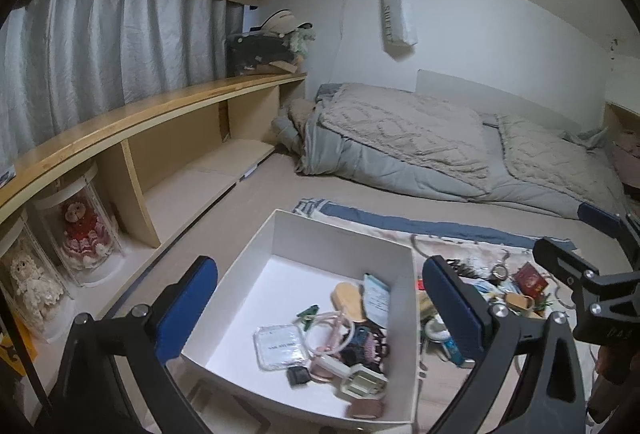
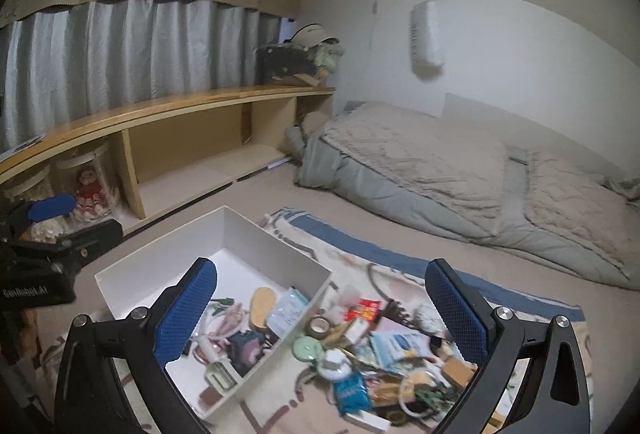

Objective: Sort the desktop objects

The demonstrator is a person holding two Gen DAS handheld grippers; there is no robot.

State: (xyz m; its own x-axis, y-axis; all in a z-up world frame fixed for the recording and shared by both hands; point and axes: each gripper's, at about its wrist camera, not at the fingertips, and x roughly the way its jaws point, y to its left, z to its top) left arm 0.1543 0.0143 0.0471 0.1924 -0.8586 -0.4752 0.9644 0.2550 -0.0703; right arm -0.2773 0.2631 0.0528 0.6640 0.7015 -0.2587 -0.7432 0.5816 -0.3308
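Observation:
A white cardboard box (image 1: 344, 234) sits on a patterned blanket and holds several small items, among them a clear packet (image 1: 280, 348), a wooden paddle-shaped piece (image 1: 349, 300) and a green clip (image 1: 308, 313). My left gripper (image 1: 320, 310) is open and empty above the box. The box shows in the right wrist view (image 2: 276, 246) at lower left. A loose pile of small objects (image 2: 384, 358) lies on the blanket to the box's right, with a tape roll (image 2: 319, 326) and a blue packet (image 2: 352, 392). My right gripper (image 2: 320, 314) is open and empty above the pile and the box's edge.
A long wooden shelf unit (image 1: 132, 130) runs along the left, with doll jars (image 1: 82, 230) underneath. A folded grey-beige quilt (image 1: 420, 142) lies behind the blanket. The right gripper's body (image 1: 588, 286) shows at the right of the left wrist view.

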